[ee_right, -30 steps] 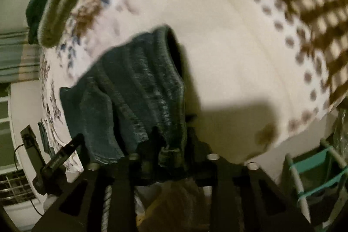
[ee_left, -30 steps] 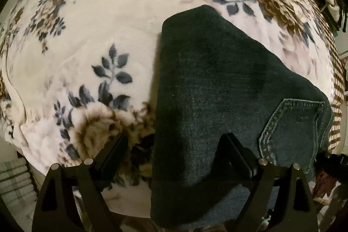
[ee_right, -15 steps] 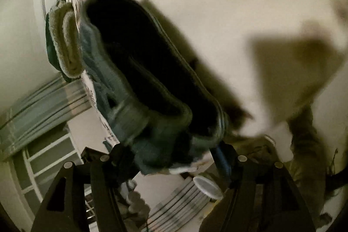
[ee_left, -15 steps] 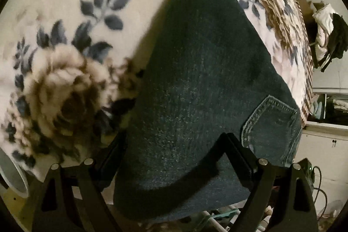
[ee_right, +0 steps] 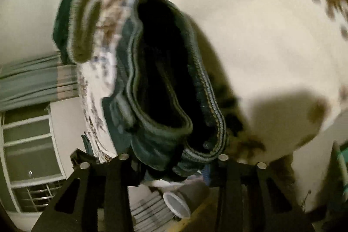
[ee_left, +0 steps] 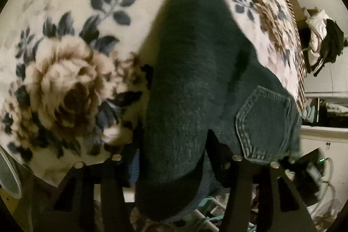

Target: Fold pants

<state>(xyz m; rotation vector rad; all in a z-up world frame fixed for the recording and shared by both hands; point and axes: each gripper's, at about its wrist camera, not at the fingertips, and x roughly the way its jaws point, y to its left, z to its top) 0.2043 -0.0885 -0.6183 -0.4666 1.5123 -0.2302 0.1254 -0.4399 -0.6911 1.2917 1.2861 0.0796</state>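
Observation:
Dark blue jeans (ee_left: pixel 195 79) lie folded on a cream floral blanket (ee_left: pixel 65 79), back pocket (ee_left: pixel 263 123) to the right. My left gripper (ee_left: pixel 174 145) is closing on the near folded edge. The denim bulges into a roll that fills the gap between both fingers. In the right wrist view the jeans' waistband end (ee_right: pixel 165 79) gapes open toward the camera. My right gripper (ee_right: pixel 174 158) is closing too, with the stacked waistband layers pressed between its fingers (ee_right: pixel 224 166). What lies under the fabric is hidden.
A green and olive folded towel (ee_right: pixel 80 23) lies at the blanket's far end. Beyond the bed edge are a barred window (ee_right: pixel 28 145), grey curtain (ee_right: pixel 32 79), a white cup-like object (ee_right: pixel 176 203) and a heap of clothes (ee_left: pixel 322 40).
The left gripper dropped closer to the jeans and its jaws narrowed, bunching the flat edge into a roll. The right view swung; its jaws widened, then narrowed on a thicker waistband stack.

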